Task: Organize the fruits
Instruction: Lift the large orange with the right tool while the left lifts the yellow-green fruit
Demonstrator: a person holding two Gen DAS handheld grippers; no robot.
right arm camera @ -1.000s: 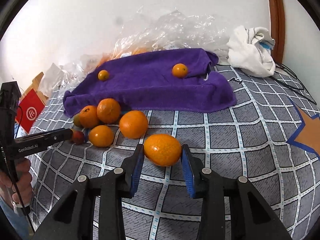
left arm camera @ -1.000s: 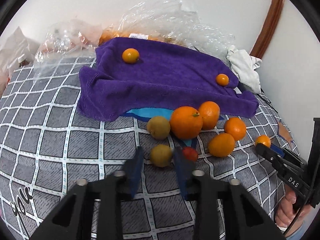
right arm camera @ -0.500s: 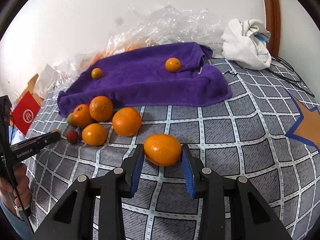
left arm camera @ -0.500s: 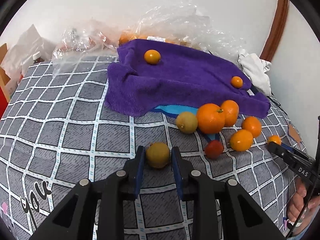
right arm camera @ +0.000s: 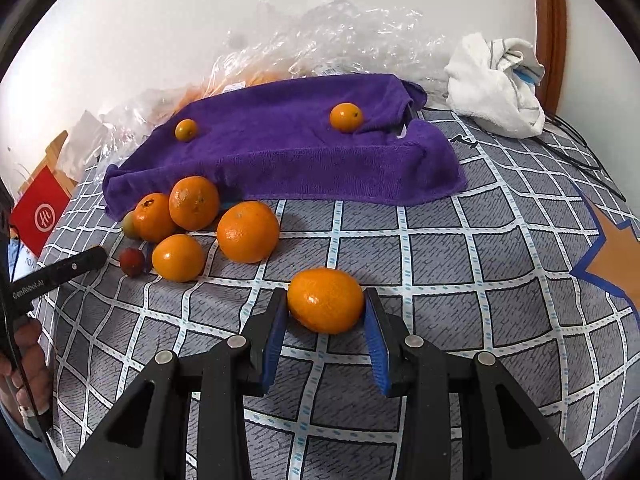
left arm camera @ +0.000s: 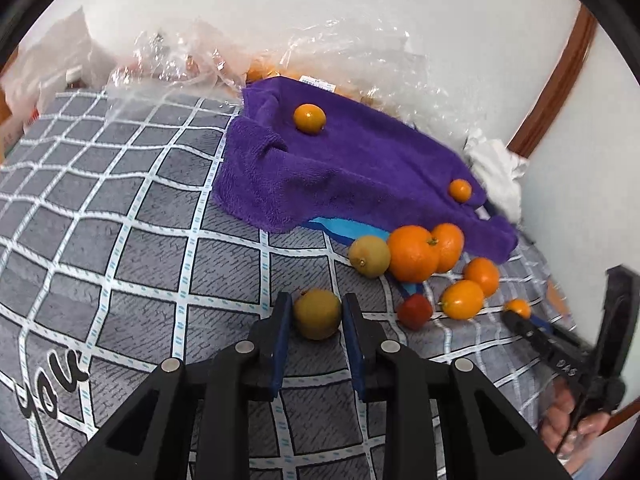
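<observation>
Between left gripper (left arm camera: 316, 314) pads, yellow-green fruit (left arm camera: 317, 313)

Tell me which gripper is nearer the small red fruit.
Left. The left gripper, its jaws shut on a yellow-green fruit, sits just beside the small red fruit. The right gripper, holding an orange, is farther off, beyond two other oranges.

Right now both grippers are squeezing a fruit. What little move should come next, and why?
Probably lift both fruits and carry them toward the purple towel. The left gripper is shut on a yellow-green fruit and the right gripper is shut on an orange, both low over the checked blanket. Two small oranges already sit on the towel, so it looks like the sorting spot.
</observation>
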